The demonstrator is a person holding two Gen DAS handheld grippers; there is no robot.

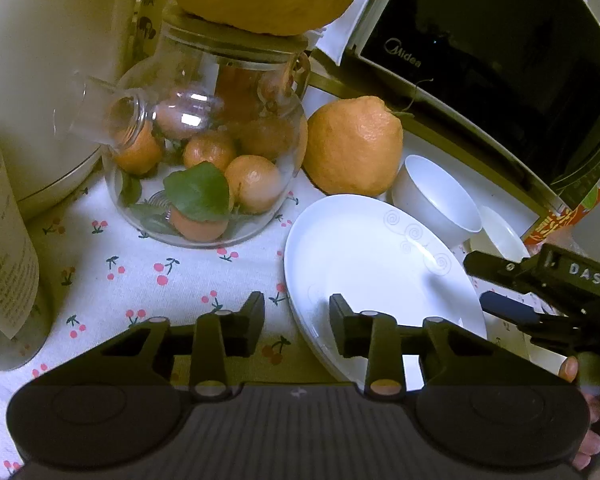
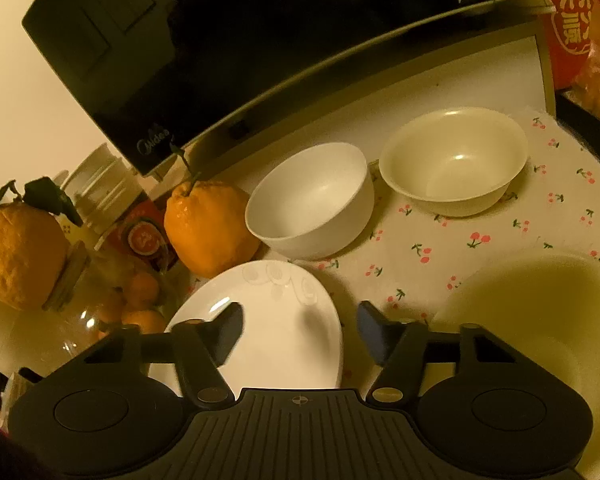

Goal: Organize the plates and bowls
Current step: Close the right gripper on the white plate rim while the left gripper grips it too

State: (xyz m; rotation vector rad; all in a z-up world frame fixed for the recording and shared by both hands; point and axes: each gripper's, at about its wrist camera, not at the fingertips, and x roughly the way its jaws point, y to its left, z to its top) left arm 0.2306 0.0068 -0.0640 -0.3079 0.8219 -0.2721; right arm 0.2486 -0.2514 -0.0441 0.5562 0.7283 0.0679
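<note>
A white plate [image 1: 372, 260] with swirl marks lies on the cherry-print cloth; it also shows in the right wrist view [image 2: 276, 320]. My left gripper [image 1: 297, 320] is open, its jaws straddling the plate's left rim. My right gripper [image 2: 300, 332] is open above the plate's right part; it shows in the left wrist view [image 1: 540, 292]. A white bowl [image 2: 312, 200] and a cream bowl [image 2: 456, 160] stand behind the plate. The white bowl [image 1: 436, 196] and cream bowl [image 1: 500, 236] show in the left view too. A large cream dish [image 2: 540, 320] sits at the right.
A black microwave [image 2: 240, 40] stands at the back. A large orange fruit [image 2: 208, 224] sits by the white bowl. A glass jar [image 1: 204, 152] of small oranges, with a fruit on its lid, stands left. A white cooker [image 1: 40, 80] and a bottle [image 1: 4, 240] stand far left.
</note>
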